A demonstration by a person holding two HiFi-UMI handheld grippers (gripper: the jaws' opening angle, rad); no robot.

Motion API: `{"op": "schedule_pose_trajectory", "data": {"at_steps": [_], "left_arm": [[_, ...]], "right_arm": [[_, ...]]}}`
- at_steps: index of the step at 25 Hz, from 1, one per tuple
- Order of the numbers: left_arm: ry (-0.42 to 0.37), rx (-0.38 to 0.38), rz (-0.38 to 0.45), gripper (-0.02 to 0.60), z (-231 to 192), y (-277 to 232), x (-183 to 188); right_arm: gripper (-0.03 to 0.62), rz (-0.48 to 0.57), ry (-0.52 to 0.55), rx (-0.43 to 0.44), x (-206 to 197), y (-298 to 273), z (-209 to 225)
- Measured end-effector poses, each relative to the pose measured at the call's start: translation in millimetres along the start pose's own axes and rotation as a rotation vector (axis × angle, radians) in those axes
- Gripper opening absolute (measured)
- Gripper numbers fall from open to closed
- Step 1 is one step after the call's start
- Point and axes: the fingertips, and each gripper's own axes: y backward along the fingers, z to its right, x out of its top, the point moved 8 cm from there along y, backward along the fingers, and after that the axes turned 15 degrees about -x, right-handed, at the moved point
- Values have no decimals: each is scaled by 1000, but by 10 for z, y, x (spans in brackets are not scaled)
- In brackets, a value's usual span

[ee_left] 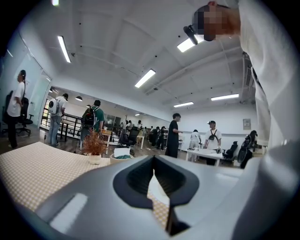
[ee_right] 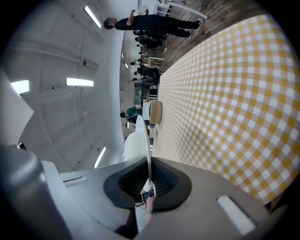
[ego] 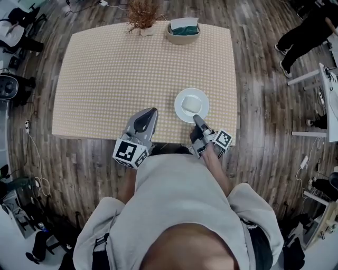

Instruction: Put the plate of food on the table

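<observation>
A white plate (ego: 181,97) with a pale lump of food (ego: 190,107) lies on the checked tablecloth (ego: 127,68), near the table's front right edge. My right gripper (ego: 196,118) is shut on the plate's near rim. In the right gripper view the plate (ee_right: 145,136) shows edge-on, pinched between the jaws of the right gripper (ee_right: 149,180), with the food (ee_right: 132,147) to its left. My left gripper (ego: 153,111) hovers over the table's front edge, left of the plate. In its own view the left gripper (ee_left: 153,171) is shut with nothing held.
A potted dry plant (ego: 141,16) and a basket (ego: 183,30) with a green cloth stand at the table's far edge. A person (ego: 303,34) stands at the upper right, near a white desk (ego: 330,100). Cables and gear lie on the floor at the left.
</observation>
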Motion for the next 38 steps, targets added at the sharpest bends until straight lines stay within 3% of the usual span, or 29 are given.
{"op": "schedule_pose_trajectory", "data": {"at_steps": [8, 26, 38], "left_arm": [[54, -26, -48, 9, -85, 105, -162], [200, -7, -139, 9, -98, 25, -755], [231, 46, -135, 9, -235, 109, -798]], "right_arm": [[11, 14, -31, -45, -151, -48, 179], [13, -94, -70, -164, -343, -109, 746], [15, -161, 5, -182, -204, -492, 664]]}}
